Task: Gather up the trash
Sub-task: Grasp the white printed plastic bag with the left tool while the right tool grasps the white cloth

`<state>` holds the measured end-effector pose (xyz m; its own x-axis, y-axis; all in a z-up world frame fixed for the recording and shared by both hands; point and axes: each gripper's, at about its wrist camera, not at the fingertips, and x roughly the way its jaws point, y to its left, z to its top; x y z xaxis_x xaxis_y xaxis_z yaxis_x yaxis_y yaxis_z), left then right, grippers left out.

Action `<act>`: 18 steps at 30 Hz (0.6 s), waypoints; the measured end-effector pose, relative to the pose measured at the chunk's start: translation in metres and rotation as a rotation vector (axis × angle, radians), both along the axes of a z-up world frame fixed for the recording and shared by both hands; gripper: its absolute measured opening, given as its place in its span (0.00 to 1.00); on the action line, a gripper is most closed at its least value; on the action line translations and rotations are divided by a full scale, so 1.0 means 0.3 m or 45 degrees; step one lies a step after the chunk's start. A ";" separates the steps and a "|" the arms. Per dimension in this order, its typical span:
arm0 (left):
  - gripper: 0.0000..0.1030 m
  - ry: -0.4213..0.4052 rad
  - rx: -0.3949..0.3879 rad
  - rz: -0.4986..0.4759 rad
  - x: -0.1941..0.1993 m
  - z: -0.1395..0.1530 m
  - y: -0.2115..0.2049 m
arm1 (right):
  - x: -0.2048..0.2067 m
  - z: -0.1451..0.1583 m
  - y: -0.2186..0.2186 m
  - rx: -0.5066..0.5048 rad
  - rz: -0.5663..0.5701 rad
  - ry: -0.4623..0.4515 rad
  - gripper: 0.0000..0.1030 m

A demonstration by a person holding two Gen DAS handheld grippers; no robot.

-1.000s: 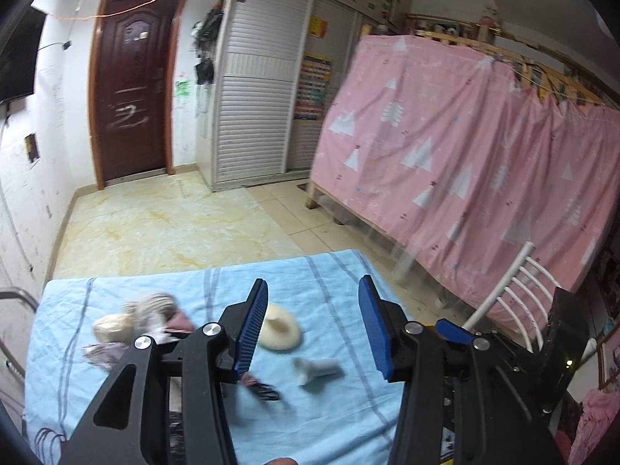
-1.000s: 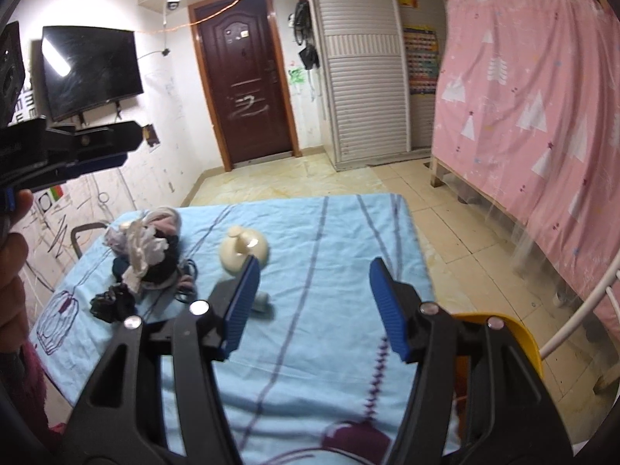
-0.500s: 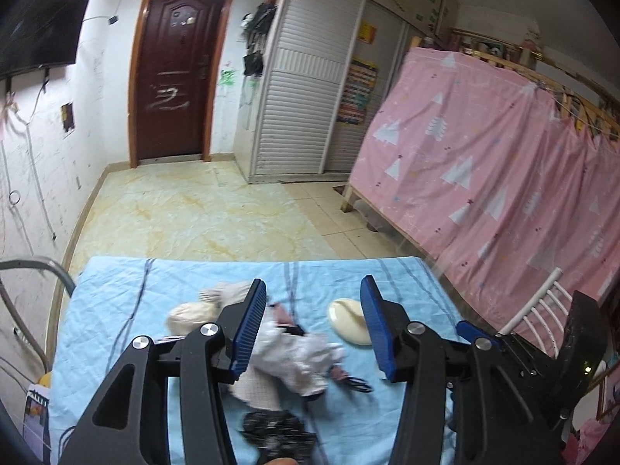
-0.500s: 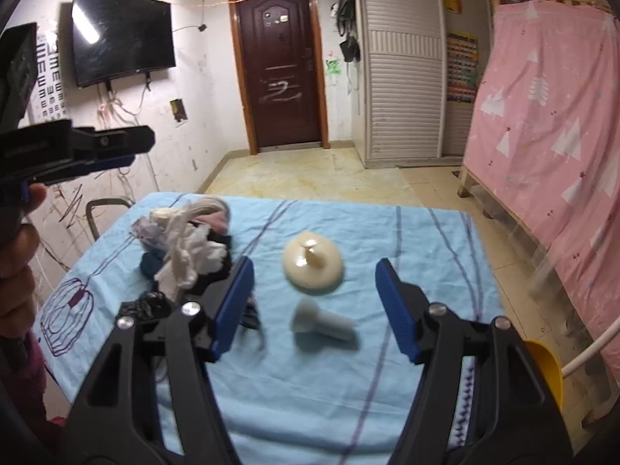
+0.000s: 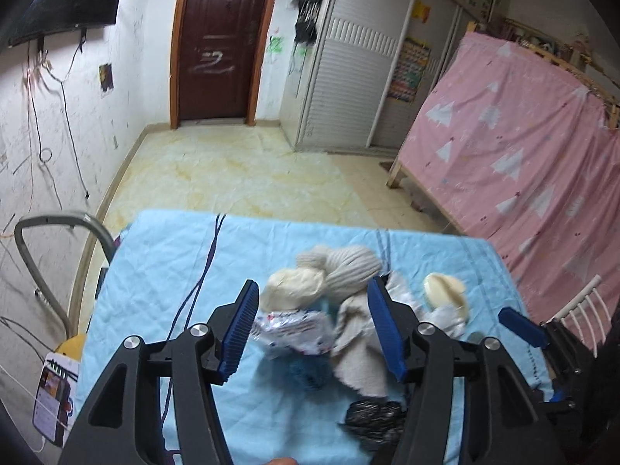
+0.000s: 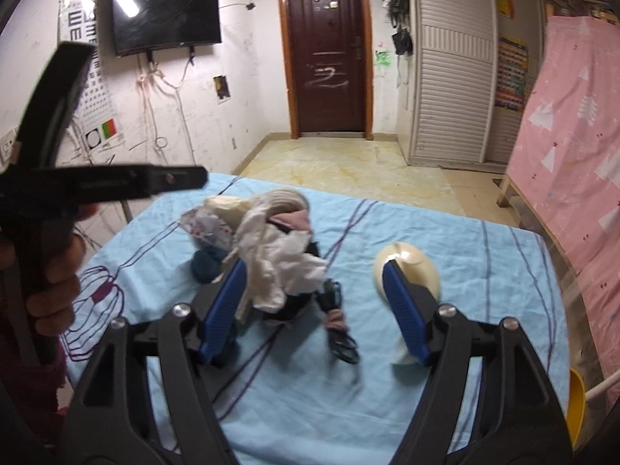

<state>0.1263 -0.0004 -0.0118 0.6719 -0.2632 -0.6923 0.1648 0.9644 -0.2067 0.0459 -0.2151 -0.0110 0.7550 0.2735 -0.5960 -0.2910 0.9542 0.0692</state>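
Trash pile point(image 6: 267, 255) sits at ten o'clock on the blue tabletop point(image 6: 445, 248): light, soft, crumply; pinch the white wad. Left tool point(image 5: 310, 325) and right tool point(image 6: 316, 306) are both opening, empty.

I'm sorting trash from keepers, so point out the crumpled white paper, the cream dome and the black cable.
crumpled white paper point(image 6: 286, 267), right wrist view, its middle
cream dome point(image 6: 416, 267), right wrist view, rounded top
black cable point(image 6: 341, 343), right wrist view, coiled end

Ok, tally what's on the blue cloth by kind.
Knit bundles, cream and beige: 2
Cream dome: 1
Crumpled white paper: 1
Printed wrapper: 1
Black bag: 1
Teal ball: 1
Black cord: 1
Total: 8 told apart; the pile hides more.
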 end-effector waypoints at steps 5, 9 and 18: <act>0.54 0.079 0.017 0.004 0.021 -0.080 0.015 | 0.014 -0.019 0.047 -0.019 0.045 0.014 0.68; 0.54 0.126 0.018 0.003 0.043 -0.129 0.026 | 0.031 -0.031 0.073 -0.034 0.067 0.025 0.68; 0.36 0.178 -0.012 -0.043 0.064 -0.184 0.030 | 0.082 -0.053 0.109 -0.056 0.088 0.060 0.68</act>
